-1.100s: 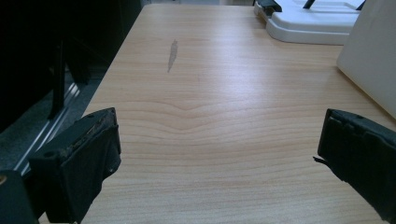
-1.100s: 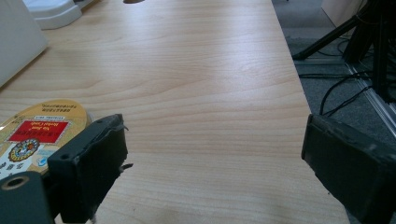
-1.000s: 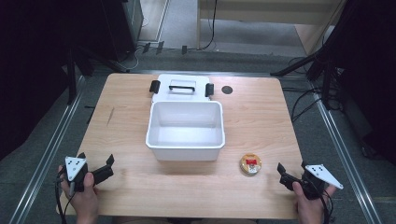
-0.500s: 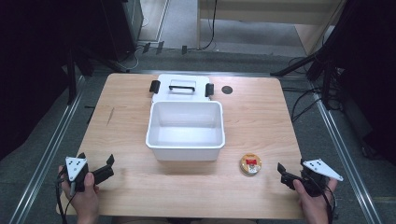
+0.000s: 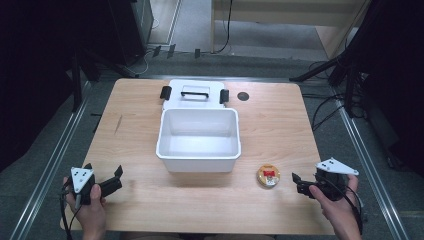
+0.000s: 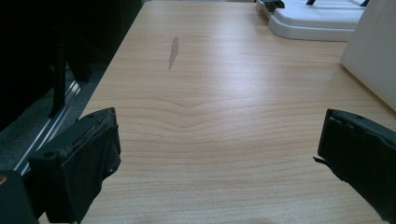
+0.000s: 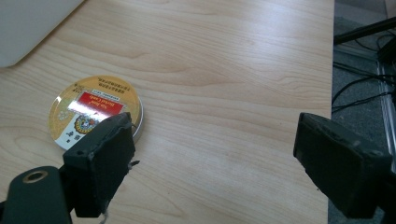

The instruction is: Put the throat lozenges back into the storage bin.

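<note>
One round tin (image 5: 268,176), right hand-held gripper (image 5: 298,183) near, white bin (image 5: 198,150) beyond

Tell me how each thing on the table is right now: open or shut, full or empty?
White box: open, empty.
Lid: off, lying flat behind the box.
Round tin: shut, flat on the table to the right of the box.
Left tool: open, holding nothing.
Right tool: open, holding nothing, beside the tin.
</note>
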Motion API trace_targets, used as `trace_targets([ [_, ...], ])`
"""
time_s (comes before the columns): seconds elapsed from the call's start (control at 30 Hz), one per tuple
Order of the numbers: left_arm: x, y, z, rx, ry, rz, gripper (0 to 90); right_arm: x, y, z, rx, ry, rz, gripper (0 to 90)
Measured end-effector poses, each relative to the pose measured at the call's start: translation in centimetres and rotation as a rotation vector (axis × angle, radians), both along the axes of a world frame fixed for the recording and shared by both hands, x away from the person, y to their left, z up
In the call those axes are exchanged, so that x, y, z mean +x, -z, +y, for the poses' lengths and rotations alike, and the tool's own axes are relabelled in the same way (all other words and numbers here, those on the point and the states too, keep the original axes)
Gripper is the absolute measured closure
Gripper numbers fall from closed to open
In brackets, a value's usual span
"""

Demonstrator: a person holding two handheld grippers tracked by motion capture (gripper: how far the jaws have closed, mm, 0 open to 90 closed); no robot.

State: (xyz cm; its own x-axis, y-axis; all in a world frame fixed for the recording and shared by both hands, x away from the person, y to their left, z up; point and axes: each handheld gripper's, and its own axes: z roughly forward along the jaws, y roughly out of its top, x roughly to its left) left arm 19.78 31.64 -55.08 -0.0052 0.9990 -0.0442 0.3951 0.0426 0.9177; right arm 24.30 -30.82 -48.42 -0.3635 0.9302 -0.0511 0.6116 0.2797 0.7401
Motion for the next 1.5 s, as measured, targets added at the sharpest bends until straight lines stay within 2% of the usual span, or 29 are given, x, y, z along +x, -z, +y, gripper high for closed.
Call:
trace_targets([
  [0.1,0.1,0.0,0.0,-0.001,0.001,0.003,0.0,0.6,-0.8,0.7,-0.022,-0.045,0.050,12.7],
  [0.13,0.1,0.0,0.0,-0.001,0.001,0.003,0.0,0.6,-0.8,0.7,-0.022,-0.045,0.050,12.7],
  [0.17,0.1,0.0,0.0,0.000,0.000,0.003,0.0,1.0,-1.2,1.2,-0.050,-0.073,0.086,12.7],
  [0.2,0.1,0.0,0.0,0.000,0.000,0.003,0.0,1.0,-1.2,1.2,-0.050,-0.073,0.086,12.7],
  [0.23,0.1,0.0,0.0,0.000,0.002,0.006,0.0,1.4,-1.4,1.7,-0.080,-0.100,0.122,12.7],
  [0.33,0.1,0.0,0.0,0.001,0.004,0.008,0.0,1.9,-1.7,2.5,-0.118,-0.141,0.175,12.7],
  [0.57,0.2,0.0,0.0,-0.006,0.005,0.011,0.0,3.1,-1.6,5.0,-0.216,-0.258,0.334,12.6],
  [0.77,0.2,0.0,0.1,-0.007,0.006,0.013,0.0,3.9,-1.4,7.0,-0.289,-0.315,0.427,12.4],
  [0.83,0.2,0.0,0.1,-0.009,0.007,0.015,0.0,4.1,-1.3,7.6,-0.305,-0.332,0.464,9.6],
  [0.97,0.2,0.0,0.1,-0.011,0.008,0.016,0.0,4.7,-1.0,8.7,-0.342,-0.364,0.494,6.9],
  [1.03,0.2,0.0,0.1,-0.009,0.010,0.018,0.0,5.1,-0.7,9.2,-0.351,-0.366,0.529,4.6],
  [1.1,0.2,0.0,0.1,-0.009,0.010,0.019,0.0,5.2,-0.6,9.4,-0.354,-0.366,0.542,4.5],
  [1.13,0.3,0.0,0.1,-0.010,0.009,0.019,0.0,5.6,-0.2,9.9,-0.368,-0.381,0.561,4.0],
  [1.5,0.3,0.0,0.2,-0.014,0.008,0.026,0.0,7.5,0.8,11.4,-0.367,-0.345,0.603,7.1],
])
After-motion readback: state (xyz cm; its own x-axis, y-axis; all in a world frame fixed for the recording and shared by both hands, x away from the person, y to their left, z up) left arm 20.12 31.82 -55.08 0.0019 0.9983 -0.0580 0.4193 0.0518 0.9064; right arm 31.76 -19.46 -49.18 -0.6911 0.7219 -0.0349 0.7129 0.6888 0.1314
